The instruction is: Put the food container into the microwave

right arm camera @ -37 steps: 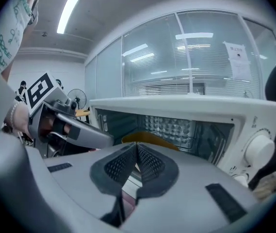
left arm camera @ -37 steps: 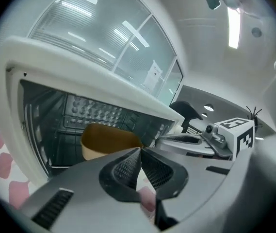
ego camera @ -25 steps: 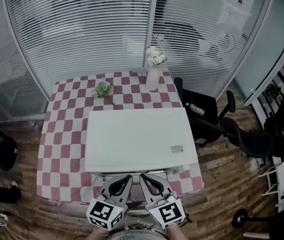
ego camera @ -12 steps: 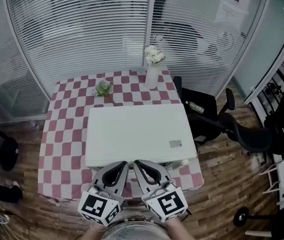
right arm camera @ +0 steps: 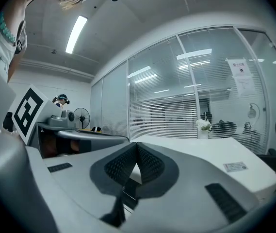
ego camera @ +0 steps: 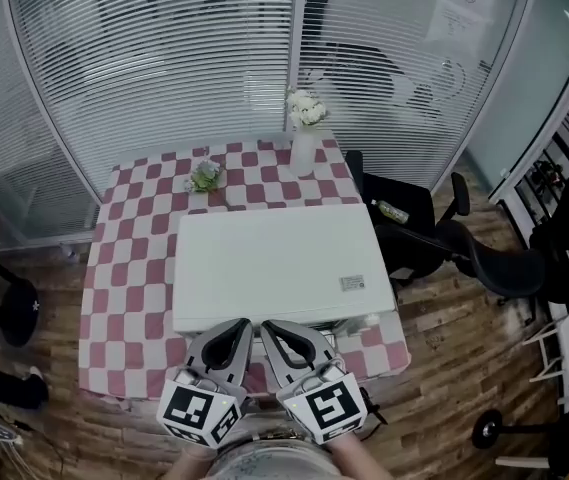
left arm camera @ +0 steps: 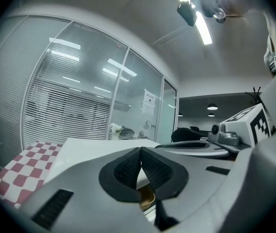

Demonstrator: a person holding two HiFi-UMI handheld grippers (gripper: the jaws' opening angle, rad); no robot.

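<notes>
The white microwave (ego camera: 274,263) stands on the red-and-white checkered table (ego camera: 124,268), seen from above; its front face is hidden from me. My left gripper (ego camera: 241,325) and right gripper (ego camera: 267,326) hover side by side at its near edge, both shut with nothing between the pads. In the left gripper view the jaws (left arm camera: 140,152) meet over the microwave's top (left arm camera: 94,147); a brown rounded thing (left arm camera: 147,198) shows beneath them, and I cannot tell what it is. The right gripper (right arm camera: 137,147) is likewise shut before the white top (right arm camera: 215,154). No food container shows in the head view.
A white vase of flowers (ego camera: 304,138) and a small plant (ego camera: 205,176) stand on the table behind the microwave. Black office chairs (ego camera: 464,253) are at the right, a dark stool (ego camera: 9,303) at the left. Glass walls with blinds close the back.
Both grippers have risen toward the microwave's near edge and drawn closer together. Their jaws stayed shut and empty.
</notes>
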